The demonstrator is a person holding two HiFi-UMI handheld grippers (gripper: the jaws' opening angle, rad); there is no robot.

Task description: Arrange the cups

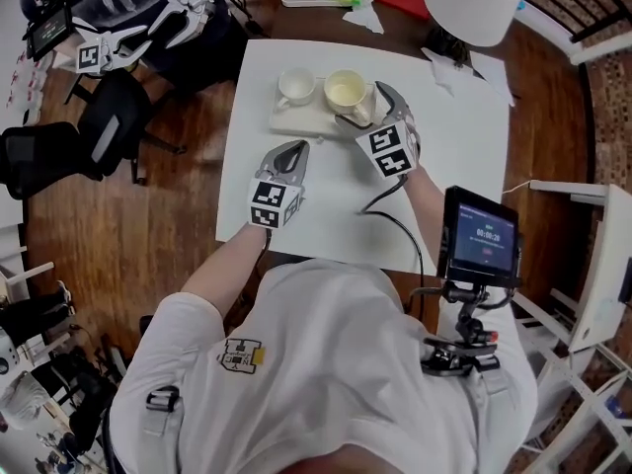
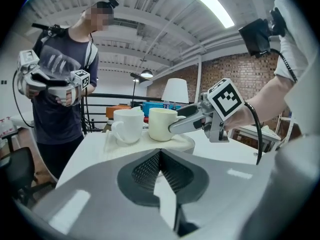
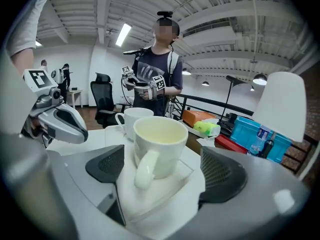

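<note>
Right tool (image 3: 162, 171) spread around cream cup (image 3: 157, 144); left tool (image 2: 161, 158) closed.

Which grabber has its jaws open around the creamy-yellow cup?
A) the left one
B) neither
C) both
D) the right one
D: the right gripper has its jaws apart on either side of the cream cup without pressing it, while the left gripper is shut and empty.

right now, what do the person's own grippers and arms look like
Both the left gripper and the right gripper are pale grey shells with curved, tapering jaws lined with dark mesh-textured pads. Each carries a white cube printed with black square markers. A black cable trails from the right one. The person wears a white short-sleeved shirt.
</note>
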